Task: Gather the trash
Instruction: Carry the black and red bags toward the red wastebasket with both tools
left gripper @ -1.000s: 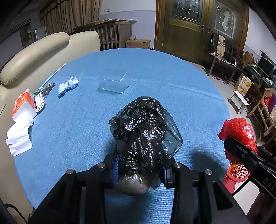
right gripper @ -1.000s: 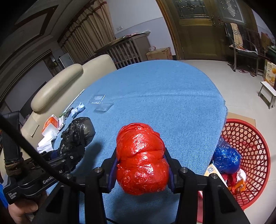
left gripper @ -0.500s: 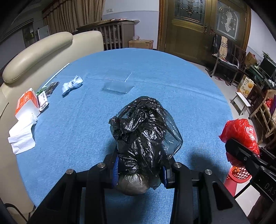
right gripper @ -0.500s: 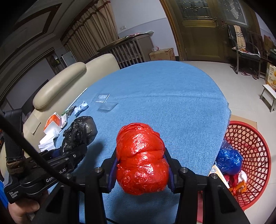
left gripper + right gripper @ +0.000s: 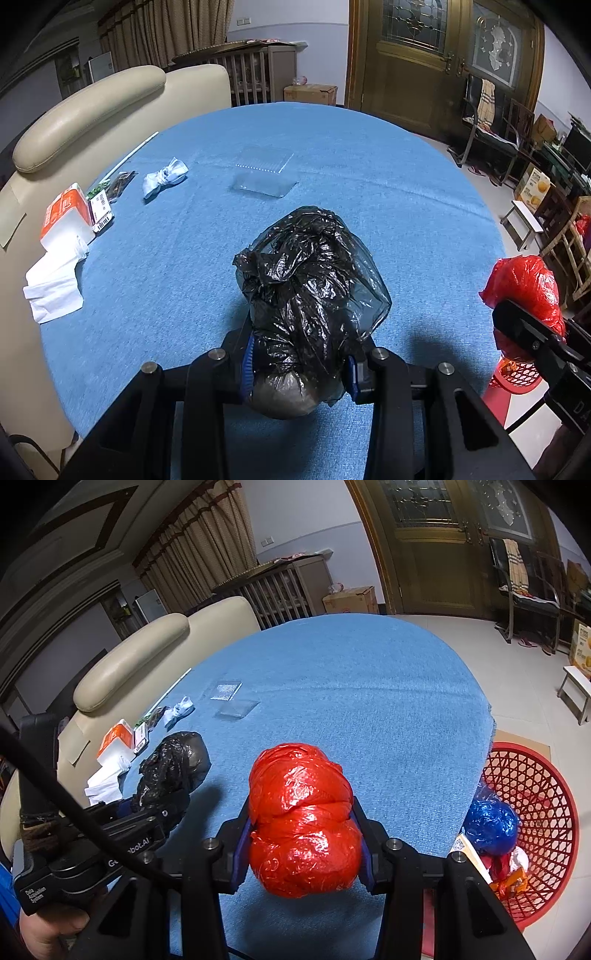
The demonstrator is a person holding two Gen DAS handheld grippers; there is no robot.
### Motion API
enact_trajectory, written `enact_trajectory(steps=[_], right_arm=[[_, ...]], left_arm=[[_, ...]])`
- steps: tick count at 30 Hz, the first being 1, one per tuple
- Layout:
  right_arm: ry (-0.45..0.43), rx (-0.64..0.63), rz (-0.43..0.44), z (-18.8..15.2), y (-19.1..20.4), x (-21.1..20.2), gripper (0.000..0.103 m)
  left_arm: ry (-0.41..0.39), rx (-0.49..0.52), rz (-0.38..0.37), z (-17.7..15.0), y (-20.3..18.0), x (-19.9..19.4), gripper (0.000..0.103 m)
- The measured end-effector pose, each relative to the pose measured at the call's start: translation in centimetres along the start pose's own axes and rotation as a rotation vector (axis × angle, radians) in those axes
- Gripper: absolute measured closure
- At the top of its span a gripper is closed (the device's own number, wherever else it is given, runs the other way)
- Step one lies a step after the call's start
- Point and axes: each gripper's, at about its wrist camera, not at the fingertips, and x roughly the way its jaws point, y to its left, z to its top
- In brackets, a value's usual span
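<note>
Down beside the blue table [image 5: 369, 709], off its near right edge, a red basket [image 5: 546, 775] sits on the floor holding a blue bag bundle [image 5: 489, 825], a red-and-white scrap and some orange wrapper. Above the table, the right gripper [image 5: 301, 845] pinches a red bag bundle [image 5: 301, 812] between its pads. Further from the basket, the left gripper [image 5: 299, 373] is clamped on a black bag bundle [image 5: 310, 288]. On the table's far side from the basket lie a clear plastic lid [image 5: 264, 177], a knotted pale bag [image 5: 164, 179], a tissue pack [image 5: 64, 216] and loose tissues [image 5: 53, 288].
</note>
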Motion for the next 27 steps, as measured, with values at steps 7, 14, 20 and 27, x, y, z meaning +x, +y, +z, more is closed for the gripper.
enact_trajectory(steps=[7, 14, 20, 27], right_arm=[[-0.013, 0.0, -0.01, -0.1, -0.2, -0.5, 0.054], [-0.019, 0.002, -0.016, 0.0, -0.3, -0.8, 0.054], [-0.023, 0.002, -0.023, 0.1, -0.3, -0.9, 0.054], [-0.032, 0.027, -0.047, 0.1, -1.5, -1.3, 0.054]], left_arm=[[-0.003, 0.001, -0.003, -0.1, 0.0, -0.1, 0.063], [0.001, 0.002, -0.004, 0.0, 0.2, 0.2, 0.063], [0.006, 0.005, -0.006, 0.1, 0.1, 0.5, 0.063], [0.011, 0.025, -0.02, 0.1, 0.0, 1.0, 0.063]])
